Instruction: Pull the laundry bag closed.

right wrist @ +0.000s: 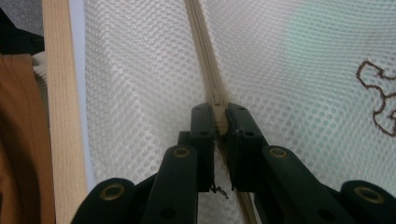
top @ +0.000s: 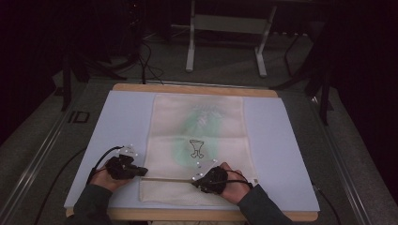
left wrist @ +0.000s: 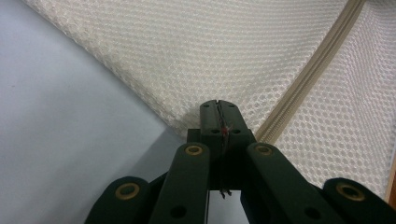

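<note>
Both grippers clamped on mesh bag (top: 197, 145), flat on bench (top: 281, 140).
Left gripper (left wrist: 218, 109) pinches the bag's edge; right gripper (right wrist: 219, 116) grips the zipper pull (right wrist: 218, 122) on the zipper (right wrist: 201, 32).

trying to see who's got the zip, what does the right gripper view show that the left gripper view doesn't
Right gripper view alone: the right gripper shut on the zip pull, a green tint with a brown drawing inside the bag, and the table's wooden edge.
Left gripper view alone: the left gripper pinching the mesh bag's edge beside the zip.
Both: cream mesh bag, its zip, pale blue mat.
</note>
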`<state>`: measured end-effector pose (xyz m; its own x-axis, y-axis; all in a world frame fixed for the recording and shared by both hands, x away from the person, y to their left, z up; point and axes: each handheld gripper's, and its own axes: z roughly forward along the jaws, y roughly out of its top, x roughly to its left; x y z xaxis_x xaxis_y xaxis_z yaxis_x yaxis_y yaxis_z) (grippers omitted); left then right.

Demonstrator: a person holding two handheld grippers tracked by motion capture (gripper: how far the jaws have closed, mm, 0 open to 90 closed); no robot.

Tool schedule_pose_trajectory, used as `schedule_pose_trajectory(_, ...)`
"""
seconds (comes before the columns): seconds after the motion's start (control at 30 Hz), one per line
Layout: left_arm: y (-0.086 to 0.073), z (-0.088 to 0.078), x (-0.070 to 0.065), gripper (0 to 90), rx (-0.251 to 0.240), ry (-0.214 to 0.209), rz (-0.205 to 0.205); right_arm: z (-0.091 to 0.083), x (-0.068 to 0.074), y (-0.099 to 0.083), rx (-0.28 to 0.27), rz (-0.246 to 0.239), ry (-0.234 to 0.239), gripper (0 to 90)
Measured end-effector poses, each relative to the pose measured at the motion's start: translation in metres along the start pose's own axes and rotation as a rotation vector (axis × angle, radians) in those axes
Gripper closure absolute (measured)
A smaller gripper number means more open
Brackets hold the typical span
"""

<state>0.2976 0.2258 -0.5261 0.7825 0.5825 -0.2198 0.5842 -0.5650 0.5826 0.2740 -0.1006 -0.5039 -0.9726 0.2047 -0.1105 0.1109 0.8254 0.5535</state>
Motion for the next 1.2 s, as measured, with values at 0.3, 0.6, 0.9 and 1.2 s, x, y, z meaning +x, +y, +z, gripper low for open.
schedule_pose_trajectory(0.3,0.000,0.000,0.000,90.0,-0.002,-0.001,-0.004,-0.005,-0.001,-0.007,-0.004,0.009,-0.009,82.2)
schedule_pose_trajectory(0.6,0.000,0.000,0.000,90.0,-0.003,-0.001,-0.003,-0.009,-0.002,-0.013,-0.001,0.017,-0.013,82.2)
schedule_pose_trajectory(0.9,0.000,0.000,0.000,90.0,-0.002,-0.001,-0.002,-0.014,-0.002,-0.019,0.003,0.028,-0.021,82.2)
schedule_pose_trajectory(1.2,0.000,0.000,0.000,90.0,0.001,0.000,0.001,-0.018,-0.003,-0.023,-0.003,0.029,-0.030,82.2)
